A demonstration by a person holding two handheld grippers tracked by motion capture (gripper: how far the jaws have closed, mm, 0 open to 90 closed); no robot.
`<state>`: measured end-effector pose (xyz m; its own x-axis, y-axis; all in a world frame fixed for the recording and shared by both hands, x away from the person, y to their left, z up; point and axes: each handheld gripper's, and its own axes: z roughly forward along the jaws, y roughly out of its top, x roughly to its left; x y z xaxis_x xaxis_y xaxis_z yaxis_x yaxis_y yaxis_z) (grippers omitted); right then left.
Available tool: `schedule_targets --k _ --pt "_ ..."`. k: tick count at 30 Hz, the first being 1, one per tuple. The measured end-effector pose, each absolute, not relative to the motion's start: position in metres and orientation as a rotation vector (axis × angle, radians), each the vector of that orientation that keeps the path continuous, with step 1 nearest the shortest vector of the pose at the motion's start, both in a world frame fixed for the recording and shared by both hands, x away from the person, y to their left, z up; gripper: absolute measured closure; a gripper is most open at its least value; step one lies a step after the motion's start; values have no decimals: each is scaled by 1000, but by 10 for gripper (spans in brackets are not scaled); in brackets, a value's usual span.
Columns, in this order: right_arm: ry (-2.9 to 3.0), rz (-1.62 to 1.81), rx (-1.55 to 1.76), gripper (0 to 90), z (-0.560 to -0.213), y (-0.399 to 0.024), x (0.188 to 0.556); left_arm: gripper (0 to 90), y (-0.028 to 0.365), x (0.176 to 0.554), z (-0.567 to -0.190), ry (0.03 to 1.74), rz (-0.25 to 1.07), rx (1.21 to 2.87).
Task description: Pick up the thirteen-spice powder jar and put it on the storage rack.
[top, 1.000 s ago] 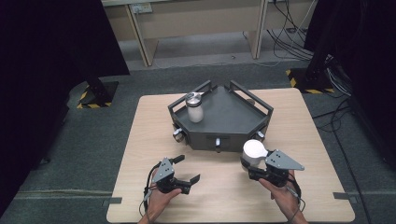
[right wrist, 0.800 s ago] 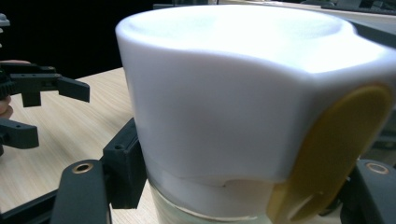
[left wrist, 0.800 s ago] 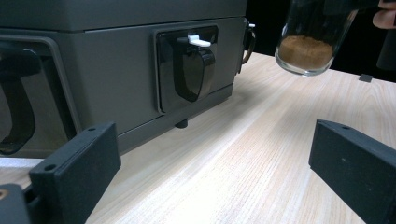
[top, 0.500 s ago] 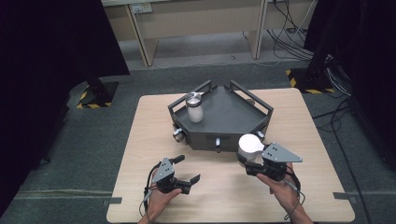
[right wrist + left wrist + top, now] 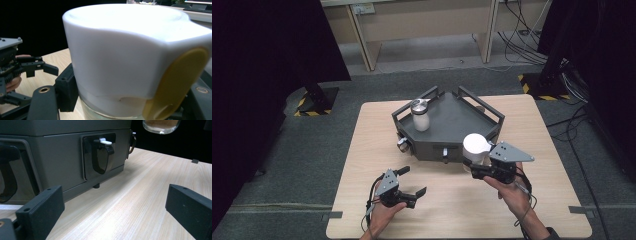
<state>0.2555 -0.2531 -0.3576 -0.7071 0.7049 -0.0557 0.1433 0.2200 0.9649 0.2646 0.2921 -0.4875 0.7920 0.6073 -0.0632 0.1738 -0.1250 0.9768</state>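
high view: right tongs grip a white-lidded jar beside the tray.

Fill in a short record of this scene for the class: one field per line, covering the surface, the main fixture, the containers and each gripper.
Surface: light wooden table
Fixture: dark grey tray with rails, at the table's middle
Container in tray: jar with metal lid, upright at the tray's left corner
Held container: jar with white cap, yellow tab on the cap, lifted clear of the table by the tray's front edge
Right gripper: shut on the white-capped jar below its cap
Left gripper: open, holding nothing, low over the table
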Motion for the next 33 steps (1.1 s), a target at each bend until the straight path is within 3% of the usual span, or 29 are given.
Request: schedule_targets --k 33 --pt "1980 1497 818 304 -319 -227 307 17 292 264 -487 616 415 1688"
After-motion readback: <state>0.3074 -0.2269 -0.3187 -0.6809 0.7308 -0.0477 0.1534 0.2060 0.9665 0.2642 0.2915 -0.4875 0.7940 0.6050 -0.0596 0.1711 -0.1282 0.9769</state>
